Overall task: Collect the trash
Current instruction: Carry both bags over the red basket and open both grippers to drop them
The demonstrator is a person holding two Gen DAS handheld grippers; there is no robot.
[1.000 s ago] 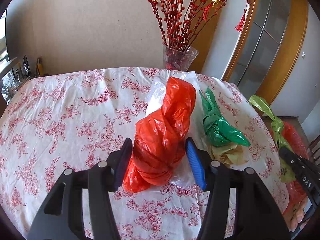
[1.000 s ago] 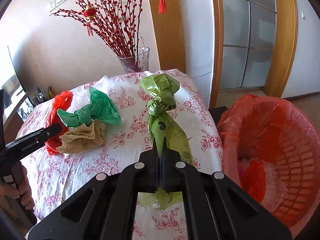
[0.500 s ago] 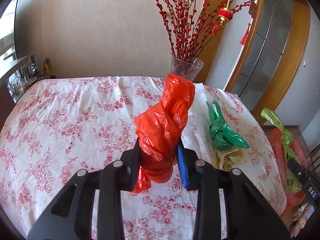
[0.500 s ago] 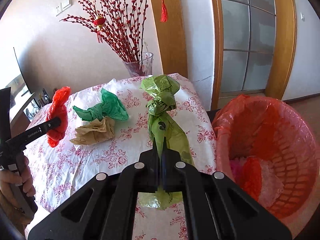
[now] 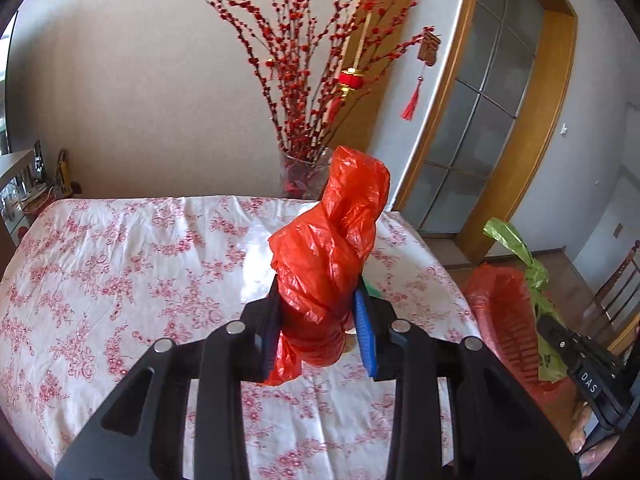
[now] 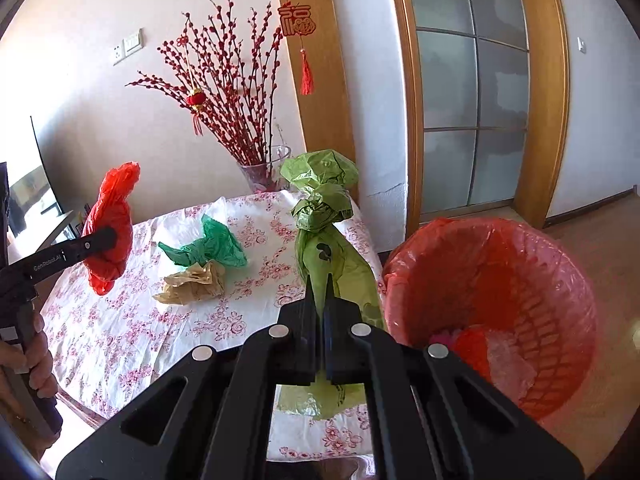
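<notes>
Only right view shows dark green bag [image 6: 208, 246].

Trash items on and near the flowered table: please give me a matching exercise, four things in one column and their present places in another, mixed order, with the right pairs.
Things:
1. red bag
2. light green bag
3. dark green bag
4. red-lined basket

Places:
A. lying on the tablecloth, beside brown paper
B. on the floor beside the table
C. held by the left hand-held gripper
D. held by the right hand-held gripper

Pairs: 1-C, 2-D, 3-A, 4-B
</notes>
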